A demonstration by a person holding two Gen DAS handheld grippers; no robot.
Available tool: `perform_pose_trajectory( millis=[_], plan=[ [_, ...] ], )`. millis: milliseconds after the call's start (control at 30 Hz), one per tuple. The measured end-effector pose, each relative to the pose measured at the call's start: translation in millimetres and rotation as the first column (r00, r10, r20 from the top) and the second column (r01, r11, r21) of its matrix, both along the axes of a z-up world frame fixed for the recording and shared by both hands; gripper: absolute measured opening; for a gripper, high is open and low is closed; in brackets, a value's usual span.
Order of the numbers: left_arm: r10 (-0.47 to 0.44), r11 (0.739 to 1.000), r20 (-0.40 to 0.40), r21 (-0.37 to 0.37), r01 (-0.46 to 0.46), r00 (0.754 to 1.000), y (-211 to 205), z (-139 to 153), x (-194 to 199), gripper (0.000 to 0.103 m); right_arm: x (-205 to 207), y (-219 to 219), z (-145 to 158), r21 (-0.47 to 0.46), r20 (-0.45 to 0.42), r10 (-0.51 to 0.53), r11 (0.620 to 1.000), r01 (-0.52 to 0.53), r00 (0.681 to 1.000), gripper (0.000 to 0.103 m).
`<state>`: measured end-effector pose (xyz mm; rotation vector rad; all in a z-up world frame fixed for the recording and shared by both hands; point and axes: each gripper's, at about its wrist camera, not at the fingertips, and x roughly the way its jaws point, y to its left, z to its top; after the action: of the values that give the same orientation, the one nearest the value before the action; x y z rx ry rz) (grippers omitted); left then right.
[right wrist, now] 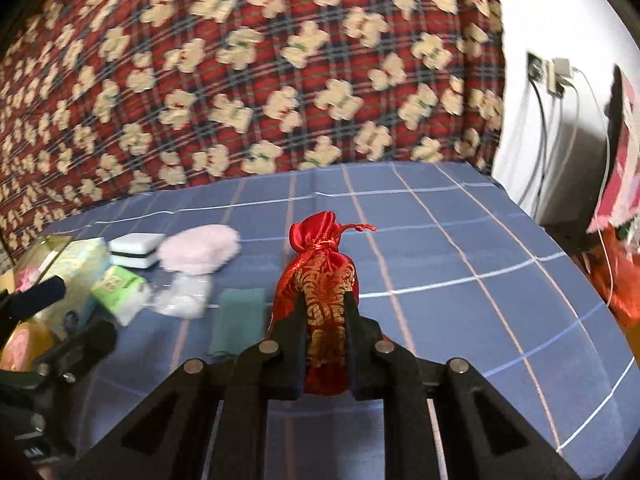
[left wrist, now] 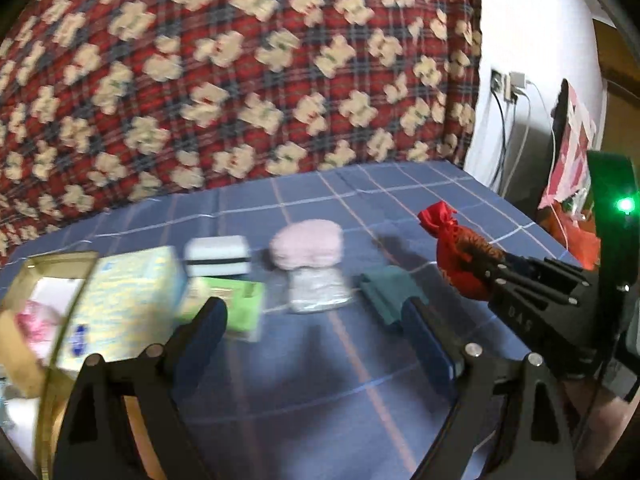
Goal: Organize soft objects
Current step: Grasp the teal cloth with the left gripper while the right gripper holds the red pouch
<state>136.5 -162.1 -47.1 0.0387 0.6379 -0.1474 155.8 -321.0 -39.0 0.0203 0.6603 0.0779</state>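
our right gripper [right wrist: 324, 336] has its jaws pinching the red pouch [right wrist: 320, 280], lifted above the blue checked bed cover [right wrist: 460, 240]. our left gripper [left wrist: 316, 328] has its jaws spread with nothing between; beyond them lie the pink fluffy piece [left wrist: 306, 248] and teal cloth [left wrist: 386, 290].

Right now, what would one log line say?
right gripper: shut on red pouch | left gripper: open, empty | teal cloth: on bed

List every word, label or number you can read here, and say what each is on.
"DAS": side of the right gripper, seen from the left wrist view.
Pale green box: blue emblem and print, too blurred to read.
Small green pack: print unreadable.
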Motion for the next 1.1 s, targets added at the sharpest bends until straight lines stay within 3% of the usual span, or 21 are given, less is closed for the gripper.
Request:
perform_pose_trajectory(
  millis=[300, 400, 600, 700, 733, 767, 900, 1100],
  plan=[
    [-0.041, 0.999, -0.092, 0.018, 0.043, 0.995, -45.3, -27.7, 37.0, 0.081, 4.9, -21.8, -2.7, 0.037, -0.015, -0.031, 0.999, 0.032, 0.999, 0.016],
    [-0.058, 0.998, -0.117, 0.015, 0.06, 0.991, -55.6, -32.5, 43.0, 0.071, 4.1, -24.5, -2.4, 0.054, -0.011, -0.033, 0.998, 0.034, 0.999, 0.017],
    [-0.085, 0.995, -0.165, 0.038, 0.093, 0.983, -74.3, -41.0, 54.6, 0.067, 2.3, -23.1, -0.5, 0.052, 0.002, -0.037, 0.998, 0.037, 0.999, 0.017],
    [-0.09, 0.994, -0.196, 0.036, 0.099, 0.977, -76.6, -45.1, 60.5, 0.044, 2.6, -23.3, -0.4, 0.05, -0.001, -0.035, 0.998, 0.035, 0.999, 0.017],
    [-0.101, 0.994, -0.21, 0.026, 0.109, 0.972, -77.0, -46.6, 62.2, 0.02, 2.0, -22.8, 0.1, 0.046, 0.0, -0.035, 0.998, 0.035, 0.999, 0.017],
    [-0.113, 0.993, -0.224, 0.013, 0.119, 0.968, -76.7, -48.3, 63.6, 0.008, 1.7, -22.4, 0.5, 0.045, 0.002, -0.034, 0.998, 0.034, 0.999, 0.017],
    [-0.123, 0.992, -0.231, -0.029, 0.12, 0.965, -69.6, -48.8, 62.0, 0.005, -0.8, -22.0, 2.8, 0.042, 0.017, -0.034, 0.999, 0.033, 0.999, 0.017],
    [-0.094, 0.995, -0.147, -0.053, 0.087, 0.985, -47.5, -37.0, 40.6, 0.005, -4.1, -21.6, 5.8, 0.041, 0.044, -0.04, 0.998, 0.038, 0.998, 0.017]
  ],
)
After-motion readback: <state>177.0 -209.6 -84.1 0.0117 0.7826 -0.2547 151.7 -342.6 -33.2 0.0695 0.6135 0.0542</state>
